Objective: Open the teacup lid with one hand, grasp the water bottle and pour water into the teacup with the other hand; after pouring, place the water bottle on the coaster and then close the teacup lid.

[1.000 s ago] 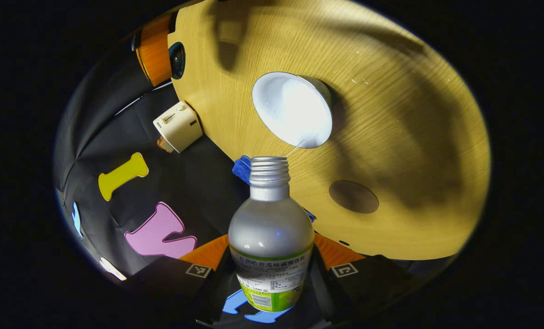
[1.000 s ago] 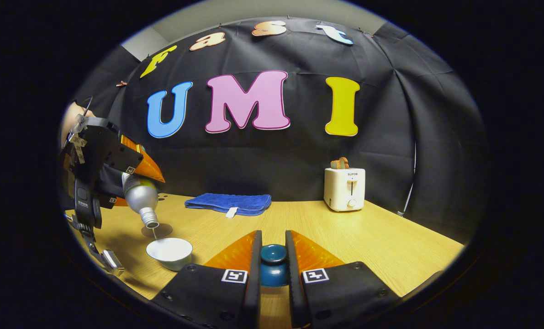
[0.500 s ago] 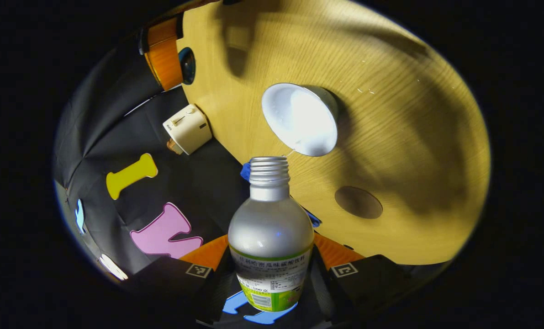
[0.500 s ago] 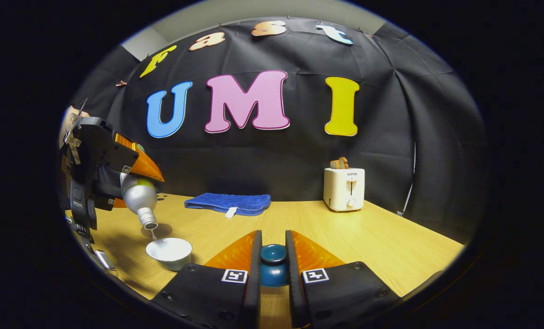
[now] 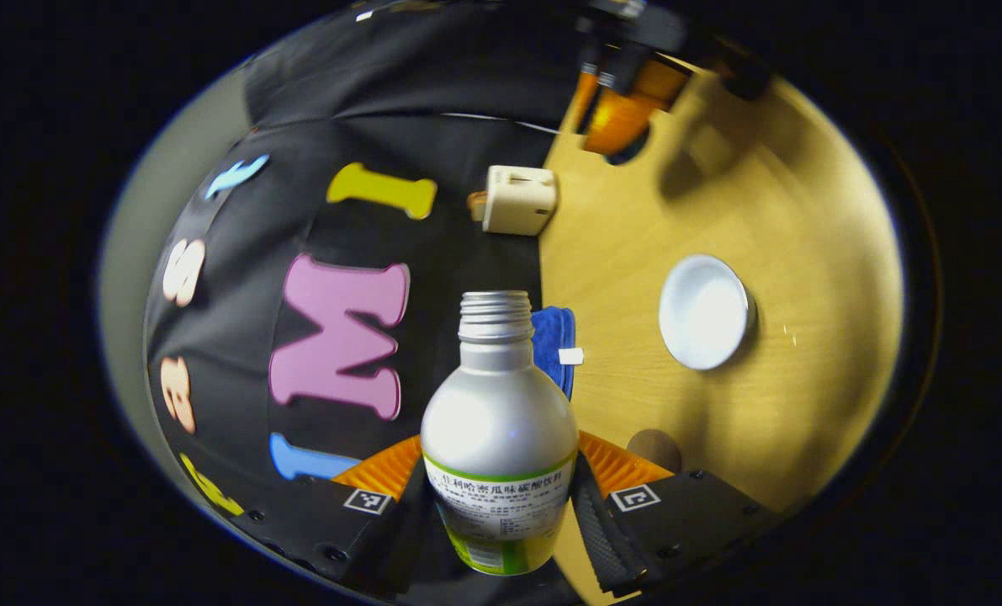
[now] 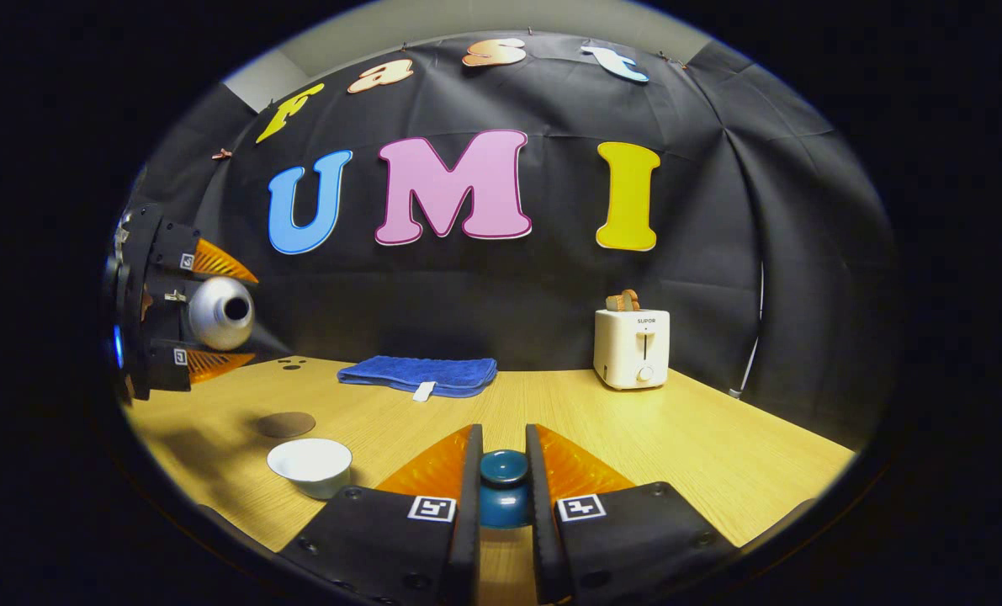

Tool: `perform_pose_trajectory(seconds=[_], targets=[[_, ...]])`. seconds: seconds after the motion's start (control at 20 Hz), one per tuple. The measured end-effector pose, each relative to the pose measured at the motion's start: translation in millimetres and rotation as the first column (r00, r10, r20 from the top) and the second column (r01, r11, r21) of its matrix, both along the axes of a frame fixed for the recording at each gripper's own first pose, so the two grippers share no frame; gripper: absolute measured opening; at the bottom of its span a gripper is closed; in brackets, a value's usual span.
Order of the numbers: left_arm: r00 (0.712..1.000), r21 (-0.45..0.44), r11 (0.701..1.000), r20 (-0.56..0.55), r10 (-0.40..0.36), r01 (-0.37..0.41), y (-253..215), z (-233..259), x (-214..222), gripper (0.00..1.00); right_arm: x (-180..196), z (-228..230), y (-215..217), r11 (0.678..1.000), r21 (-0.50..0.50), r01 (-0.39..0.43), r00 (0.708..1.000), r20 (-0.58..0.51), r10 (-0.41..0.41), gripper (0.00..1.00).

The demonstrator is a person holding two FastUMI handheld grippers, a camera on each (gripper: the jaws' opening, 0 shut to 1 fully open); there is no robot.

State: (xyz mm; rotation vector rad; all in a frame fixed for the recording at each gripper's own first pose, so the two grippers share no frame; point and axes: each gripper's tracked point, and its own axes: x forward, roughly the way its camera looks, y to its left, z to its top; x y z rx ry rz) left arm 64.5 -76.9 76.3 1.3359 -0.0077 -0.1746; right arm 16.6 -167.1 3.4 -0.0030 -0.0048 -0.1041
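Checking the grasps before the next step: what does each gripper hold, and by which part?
The left gripper clamps the water bottle around its labelled lower body. The right gripper pinches the teacup lid by its knob.

A light wooden table (image 6: 702, 438) stands against a black cloth wall (image 6: 509, 295). A cream-white toaster (image 6: 632, 347) sits at the back of the table, just in front of the wall, with something brown poking out of its top. To the left of the toaster, well apart from it, a folded blue towel (image 6: 421, 374) with a small white tag lies flat along the same back edge.
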Motion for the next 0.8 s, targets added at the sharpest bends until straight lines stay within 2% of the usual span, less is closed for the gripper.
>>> perform_pose_trajectory(seconds=[0.05, 0.1, 0.15, 0.2, 0.25, 0.35, 0.4, 0.45, 0.55, 0.7, 0.75, 0.8], targets=[[1.000, -0.130, 0.991, -0.001, 0.011, -0.011, 1, 4, -5, 0.80, 0, 0, 0, 1.000, 0.000, 0.000, 1.000, 0.000, 0.000, 0.29], [1.000, -0.265, 0.964, -0.001, 0.012, -0.012, -1, 7, -9, 0.79, 0, 1, 0, 1.000, 0.000, -0.002, 1.000, 0.000, 0.002, 0.29], [1.000, -0.390, 0.921, 0.001, 0.009, -0.008, -4, 10, -8, 0.79, 0, 0, 2, 1.000, 0.000, -0.009, 1.000, -0.001, 0.009, 0.29], [1.000, -0.508, 0.861, 0.003, 0.010, -0.007, -6, 14, -3, 0.79, -1, -1, 3, 1.000, 0.000, -0.012, 1.000, 0.000, 0.012, 0.29], [1.000, -0.613, 0.790, 0.005, 0.007, -0.003, -10, 17, 0, 0.79, -1, 0, 3, 1.000, 0.000, -0.012, 1.000, -0.001, 0.012, 0.29], [1.000, -0.782, 0.623, 0.000, -0.009, 0.006, -9, 16, 20, 0.79, -2, 0, 4, 1.000, 0.001, -0.021, 1.000, -0.001, 0.021, 0.29], [1.000, -0.836, 0.549, 0.002, -0.028, 0.017, -6, 9, 25, 0.79, -2, 0, 5, 1.000, 0.001, -0.026, 1.000, -0.001, 0.026, 0.29], [1.000, -0.872, 0.490, 0.004, -0.028, 0.018, -5, 6, 32, 0.79, -2, 0, 6, 1.000, 0.001, -0.030, 1.000, -0.001, 0.030, 0.29], [1.000, -0.917, 0.398, 0.019, -0.021, 0.026, -3, 4, 40, 0.79, -4, 0, 6, 1.000, 0.001, -0.032, 1.000, 0.000, 0.032, 0.29], [1.000, -0.972, 0.234, 0.010, -0.024, 0.015, -4, -2, 50, 0.80, -4, 0, 6, 0.999, 0.001, -0.032, 0.999, -0.001, 0.032, 0.29], [1.000, -0.980, 0.201, -0.004, -0.026, 0.001, -5, -5, 53, 0.80, -4, 0, 6, 0.999, 0.001, -0.032, 0.999, -0.001, 0.032, 0.29], [0.999, -0.982, 0.187, -0.019, -0.030, -0.013, -7, -9, 57, 0.81, -4, 0, 6, 0.999, 0.001, -0.032, 0.999, -0.001, 0.032, 0.29]])
